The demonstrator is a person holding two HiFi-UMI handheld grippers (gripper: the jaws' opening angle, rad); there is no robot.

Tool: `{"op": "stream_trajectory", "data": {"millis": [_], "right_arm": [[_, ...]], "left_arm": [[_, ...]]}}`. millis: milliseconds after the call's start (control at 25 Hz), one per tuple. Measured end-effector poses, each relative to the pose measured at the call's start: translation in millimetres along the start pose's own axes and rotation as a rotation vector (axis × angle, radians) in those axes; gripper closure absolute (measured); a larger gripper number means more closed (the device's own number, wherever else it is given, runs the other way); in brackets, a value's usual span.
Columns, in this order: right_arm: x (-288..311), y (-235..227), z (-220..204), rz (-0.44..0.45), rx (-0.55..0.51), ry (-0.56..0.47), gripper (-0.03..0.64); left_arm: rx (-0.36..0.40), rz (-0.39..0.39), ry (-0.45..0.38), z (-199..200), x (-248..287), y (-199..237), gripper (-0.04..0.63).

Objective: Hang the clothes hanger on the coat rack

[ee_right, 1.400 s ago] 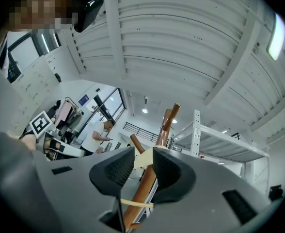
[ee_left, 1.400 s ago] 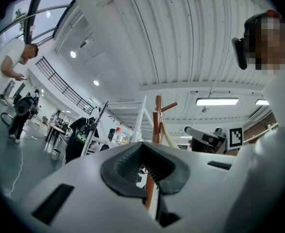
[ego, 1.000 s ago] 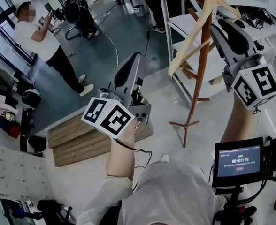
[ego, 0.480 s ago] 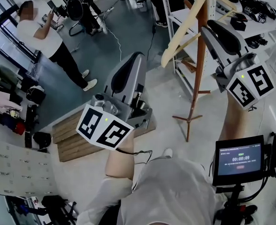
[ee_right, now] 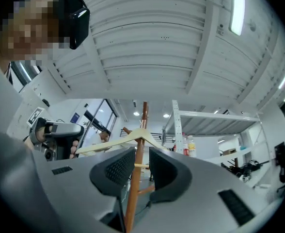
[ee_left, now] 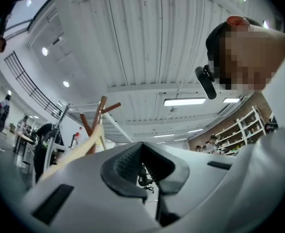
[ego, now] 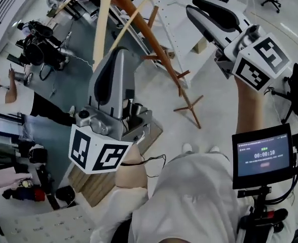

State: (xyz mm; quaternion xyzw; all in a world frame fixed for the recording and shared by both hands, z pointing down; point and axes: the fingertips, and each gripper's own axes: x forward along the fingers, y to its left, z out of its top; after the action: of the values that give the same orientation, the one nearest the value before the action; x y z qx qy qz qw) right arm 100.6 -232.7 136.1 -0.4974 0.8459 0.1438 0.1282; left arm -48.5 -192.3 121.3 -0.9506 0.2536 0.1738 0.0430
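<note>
**A:** How does the left gripper [ee_left: 142, 152] stand?

**B:** Spread. The jaws are apart and nothing sits between them, only far-off room. It tilts up toward the ceiling [ee_left: 147, 42].

**A:** And the arm behind it?

**B:** In the head view the bare left forearm [ego: 131, 168] rises from the body. The marker cube [ego: 96, 153] is at the wrist, and the gripper is lifted in front of the chest.

**A:** The right gripper [ee_right: 141, 161]?

**B:** Spread too, and empty. The right forearm [ego: 250, 108] reaches up and out on the right side, with the gripper aimed up and leftward.

**A:** Where is the hanger [ee_right: 116, 142]?

**B:** High on the coat rack [ego: 151, 42]. In the right gripper view its peak lies against the brown pole, with the pale arms sloping down to either side. I cannot make out the hook.

**A:** Is either gripper touching it?

**B:** No. The pole shows through the right gripper's gap, but it stands beyond the jaws. In the head view the left gripper overlaps one hanger arm in the picture, and I cannot tell how near they are. The rack's feet rest on the floor [ego: 215, 120].
</note>
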Motion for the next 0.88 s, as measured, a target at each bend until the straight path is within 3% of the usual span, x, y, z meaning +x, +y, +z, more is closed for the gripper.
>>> {"op": "stream_trajectory", "data": {"millis": [240, 440, 880], "right_arm": [[-94.1, -36.6, 13.0, -0.219, 0.024, 0.035, 0.518], [-165.8, -58.4, 13.1, -0.417, -0.025, 0.099, 0.518], [-266.2, -28.0, -4.5, -0.654, 0.023, 0.123, 0.518]], "left_arm": [[-0.12, -0.233, 0.06, -44.7, 55.9, -54.9, 0.591], [-0.263, -0.413, 0.137, -101.9, 93.6, -95.9, 0.591], [-0.452, -0.639, 0.35, -210.2, 91.9, -169.7, 0.591]]}}
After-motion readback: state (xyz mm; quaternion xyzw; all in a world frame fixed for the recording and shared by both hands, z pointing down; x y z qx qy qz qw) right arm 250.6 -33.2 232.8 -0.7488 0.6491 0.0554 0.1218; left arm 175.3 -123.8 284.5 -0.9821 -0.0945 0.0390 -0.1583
